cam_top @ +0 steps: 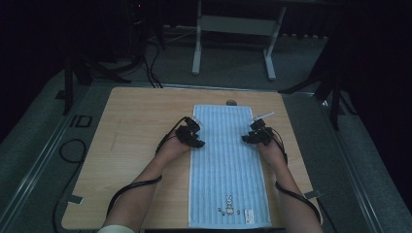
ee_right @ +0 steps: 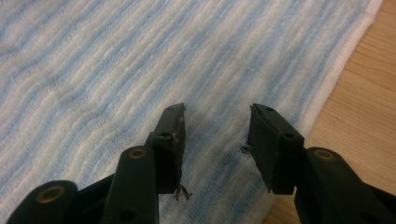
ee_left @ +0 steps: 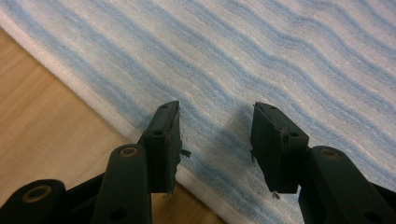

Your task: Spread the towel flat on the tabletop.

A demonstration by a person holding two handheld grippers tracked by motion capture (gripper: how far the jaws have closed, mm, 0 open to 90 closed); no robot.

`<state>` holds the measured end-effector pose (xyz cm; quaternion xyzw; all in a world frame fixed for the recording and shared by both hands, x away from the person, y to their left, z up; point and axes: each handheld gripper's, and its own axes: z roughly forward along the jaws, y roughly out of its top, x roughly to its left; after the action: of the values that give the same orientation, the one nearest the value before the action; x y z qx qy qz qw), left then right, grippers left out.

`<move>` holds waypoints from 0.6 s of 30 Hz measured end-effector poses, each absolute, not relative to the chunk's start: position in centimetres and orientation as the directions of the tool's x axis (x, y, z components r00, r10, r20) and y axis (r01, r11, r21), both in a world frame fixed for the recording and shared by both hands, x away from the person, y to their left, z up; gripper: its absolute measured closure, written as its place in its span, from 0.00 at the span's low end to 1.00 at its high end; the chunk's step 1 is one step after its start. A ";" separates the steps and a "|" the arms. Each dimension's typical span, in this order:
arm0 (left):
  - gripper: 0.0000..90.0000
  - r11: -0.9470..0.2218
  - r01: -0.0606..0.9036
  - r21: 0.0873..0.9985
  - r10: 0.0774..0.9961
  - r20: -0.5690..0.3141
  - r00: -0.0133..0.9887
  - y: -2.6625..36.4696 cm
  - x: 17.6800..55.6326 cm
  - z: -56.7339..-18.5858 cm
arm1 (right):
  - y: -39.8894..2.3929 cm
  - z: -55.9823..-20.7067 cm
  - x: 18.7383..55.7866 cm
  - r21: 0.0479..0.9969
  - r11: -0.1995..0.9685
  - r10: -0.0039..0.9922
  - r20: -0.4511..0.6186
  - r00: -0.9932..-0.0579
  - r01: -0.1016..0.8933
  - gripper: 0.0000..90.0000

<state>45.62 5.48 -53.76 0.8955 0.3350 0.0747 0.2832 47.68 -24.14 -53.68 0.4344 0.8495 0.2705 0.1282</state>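
Observation:
A light blue and white striped towel (cam_top: 226, 160) lies flat and lengthwise on the wooden table (cam_top: 131, 126), with a small rabbit print near its front end. My left gripper (cam_top: 198, 142) sits at the towel's left edge, about a third of the way down from its far end. In the left gripper view the left gripper (ee_left: 215, 122) is open just above the striped towel (ee_left: 261, 56), nothing between the jaws. My right gripper (cam_top: 247, 139) is at the towel's right edge, level with the left one. It too hangs open, the right gripper (ee_right: 216, 122) over the towel (ee_right: 116, 70) close to the hem.
The towel's white hem (ee_left: 70, 79) runs beside bare wood (ee_left: 42, 135). A small dark round thing (cam_top: 231, 102) sits at the table's far edge beyond the towel. Cables (cam_top: 131, 187) trail back along both forearms. A metal stand (cam_top: 233, 29) is on the floor beyond the table.

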 end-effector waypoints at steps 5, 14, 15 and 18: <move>0.53 -0.593 0.572 0.567 0.654 -0.075 0.752 6.1 45.3 -53.4 | -24.2 -53.3 47.2 0.583 0.482 0.803 0.004 -0.596 0.653 0.59; 0.46 -0.540 0.597 0.593 0.691 -0.092 0.717 8.6 43.9 -52.1 | -26.8 -51.5 46.1 0.605 0.453 0.812 0.023 -0.584 0.654 0.57; 0.46 -0.532 0.603 0.595 0.697 -0.096 0.710 8.8 44.0 -52.0 | -27.0 -51.5 46.1 0.603 0.446 0.817 0.027 -0.576 0.662 0.57; 0.46 -0.501 0.628 0.596 0.721 -0.114 0.683 9.1 44.3 -52.1 | -27.4 -51.6 46.3 0.599 0.428 0.827 0.042 -0.561 0.676 0.57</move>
<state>44.29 9.11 -52.09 0.8630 0.3908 0.0752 0.3114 46.29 -27.44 -51.60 0.4500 0.8350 0.2887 0.1302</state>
